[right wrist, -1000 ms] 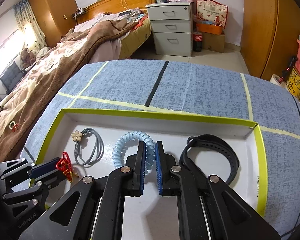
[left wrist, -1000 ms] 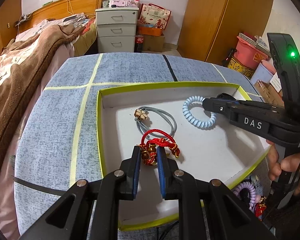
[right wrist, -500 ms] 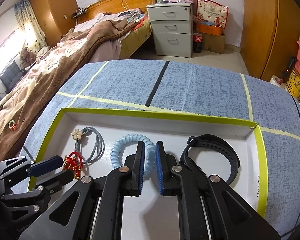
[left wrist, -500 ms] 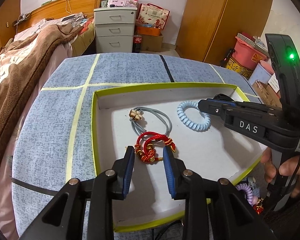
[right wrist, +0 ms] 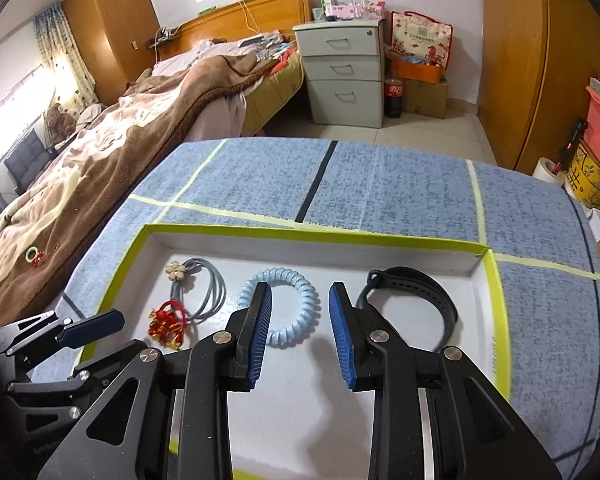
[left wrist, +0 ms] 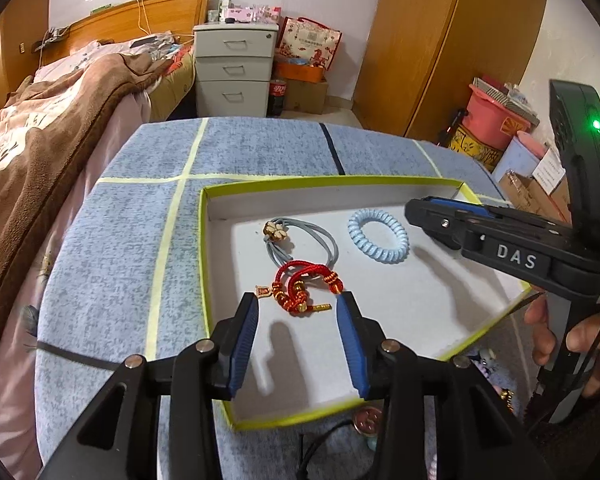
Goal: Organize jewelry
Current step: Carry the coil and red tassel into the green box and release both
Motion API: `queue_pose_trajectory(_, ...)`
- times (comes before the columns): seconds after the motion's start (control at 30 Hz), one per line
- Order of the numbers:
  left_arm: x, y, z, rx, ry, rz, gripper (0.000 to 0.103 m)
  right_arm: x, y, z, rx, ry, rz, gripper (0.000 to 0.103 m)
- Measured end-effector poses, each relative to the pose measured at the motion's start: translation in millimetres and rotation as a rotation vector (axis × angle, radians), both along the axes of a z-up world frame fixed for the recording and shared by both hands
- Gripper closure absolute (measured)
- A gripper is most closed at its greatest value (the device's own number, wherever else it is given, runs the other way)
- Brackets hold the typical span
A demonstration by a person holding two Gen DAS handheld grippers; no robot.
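A white tray with a lime rim [left wrist: 204, 264] [right wrist: 496, 304] lies on the blue tabletop. In it are a red knotted bracelet with gold beads [left wrist: 300, 286] [right wrist: 166, 322], a grey hair tie with a flower [left wrist: 300, 236] [right wrist: 204, 288], a pale blue coil band [left wrist: 378, 236] [right wrist: 284, 300] and a black strap [right wrist: 416, 292]. My left gripper [left wrist: 298, 312] hangs just in front of the red bracelet, jaws opening, nothing pressed between them. My right gripper [right wrist: 298, 300] hovers over the coil band, jaws opening, pads clear of it.
Blue table [right wrist: 380, 184] with yellow and black tape lines. A bed with a brown blanket [right wrist: 112, 140] stands at the left, grey drawers [right wrist: 344, 76] behind, wooden wardrobe [right wrist: 532, 60] at the right. A hand [left wrist: 568, 336] holds the right gripper's handle. Small trinkets lie under the tray's near edge [left wrist: 370, 418].
Both grippers went from shut to wide apart. The left let the red bracelet go onto the tray floor; the right let the blue coil band go and lifted slightly.
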State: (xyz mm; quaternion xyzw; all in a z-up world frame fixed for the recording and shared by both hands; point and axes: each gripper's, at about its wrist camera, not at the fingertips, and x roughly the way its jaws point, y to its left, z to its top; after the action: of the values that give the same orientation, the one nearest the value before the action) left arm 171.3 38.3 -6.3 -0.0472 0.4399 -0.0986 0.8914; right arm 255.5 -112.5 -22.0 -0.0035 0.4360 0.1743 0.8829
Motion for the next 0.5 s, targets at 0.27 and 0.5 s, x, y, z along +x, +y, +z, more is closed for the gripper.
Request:
queue_pose_trajectory(0.27, -33, 2, 19, 0.003, -0.058, 0.018, 0.053, -40, -13, 24, 0.016, -0.050, -0.007, 0.072)
queue_pose_trajectory(0.5, -70, 11, 27, -0.046, -0.085, 0.034, 0.051, -95, -37, 31, 0.041, -0.074, -0.036, 0.072)
